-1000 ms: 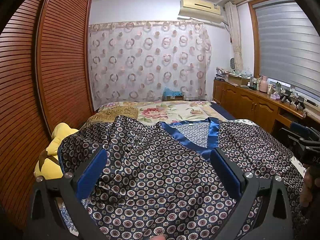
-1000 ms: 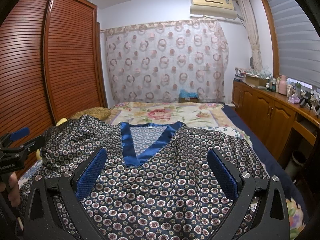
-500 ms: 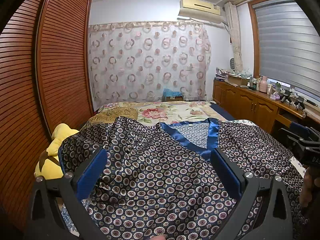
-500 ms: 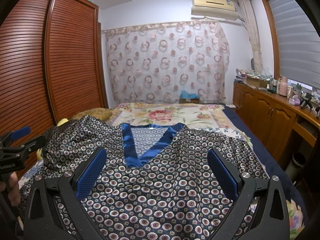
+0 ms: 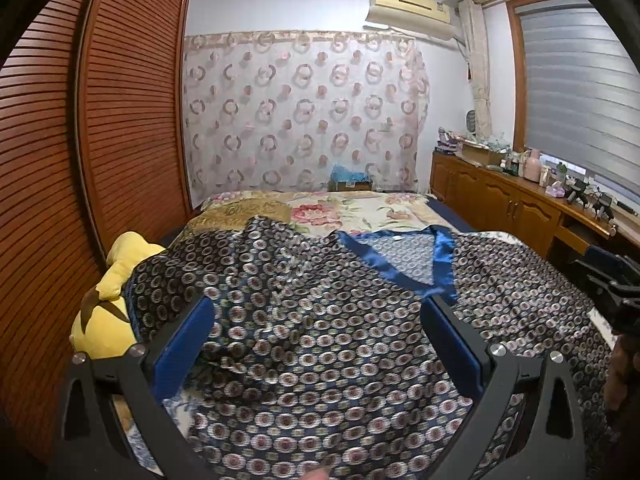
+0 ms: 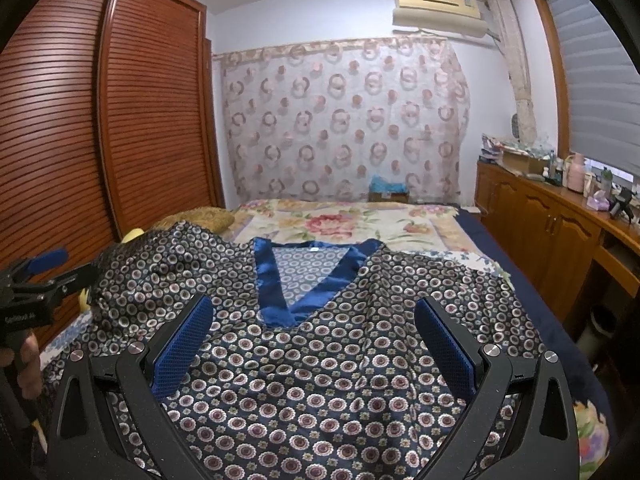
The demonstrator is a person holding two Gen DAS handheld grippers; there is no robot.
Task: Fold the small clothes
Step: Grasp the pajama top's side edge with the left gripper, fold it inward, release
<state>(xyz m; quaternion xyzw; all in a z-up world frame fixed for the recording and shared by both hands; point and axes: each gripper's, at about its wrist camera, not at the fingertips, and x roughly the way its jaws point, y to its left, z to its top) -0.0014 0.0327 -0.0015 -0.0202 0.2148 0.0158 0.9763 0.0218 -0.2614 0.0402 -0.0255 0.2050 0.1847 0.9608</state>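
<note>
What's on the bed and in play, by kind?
Patterned top: 1
Yellow plush toy: 1
Brown cushion: 1
Hand-held grippers: 2, left and right, both open
Total: 5

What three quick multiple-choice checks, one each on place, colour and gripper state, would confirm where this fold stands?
1. Where does the patterned top lie?
A. on the bed
B. on the cabinet
C. on the floor

2. What colour is its neckline trim?
A. red
B. blue
C. white

3. How stand the left gripper and right gripper?
A. both shut on cloth
B. one shut
C. both open

Answers: 1 A, the top is spread over the floral cover; 2 B, a shiny blue V-band; 3 C, the fingers stand wide apart, gripping nothing.
</note>
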